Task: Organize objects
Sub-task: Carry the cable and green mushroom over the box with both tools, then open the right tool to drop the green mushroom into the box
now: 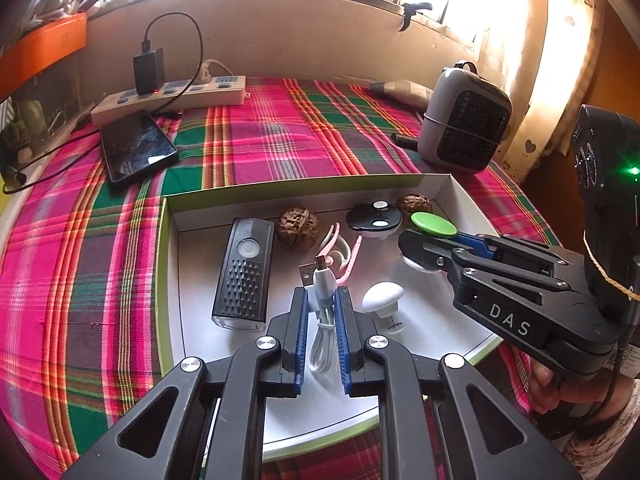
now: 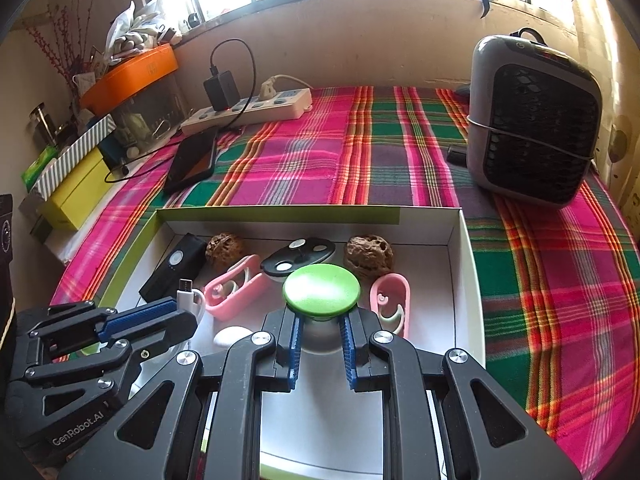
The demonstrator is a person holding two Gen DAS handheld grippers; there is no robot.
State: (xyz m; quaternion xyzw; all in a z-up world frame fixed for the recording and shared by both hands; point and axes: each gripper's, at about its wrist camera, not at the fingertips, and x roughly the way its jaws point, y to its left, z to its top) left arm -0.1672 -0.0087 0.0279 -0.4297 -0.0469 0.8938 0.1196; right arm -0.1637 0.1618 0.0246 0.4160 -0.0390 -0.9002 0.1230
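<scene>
Left wrist view: left gripper [image 1: 323,300] clamped on the coiled white USB cable [image 1: 322,320] over the white box [image 1: 436,188]; loose loops could snag the mushroom lamp [image 1: 383,298] if dragged. Right wrist view: right gripper [image 2: 321,322] pinches the green-topped mushroom [image 2: 321,289] below its cap, above the box floor; a shallow hold might slip.

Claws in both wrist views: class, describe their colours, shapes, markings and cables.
Both the left claw and the right claw are black, built of triangular cut-out links with silver rivets and ribbed blue pads. White lettering reads "DAS" on the right and "GenRobot.AI" on the left. A black cable trails from the right handle.
</scene>
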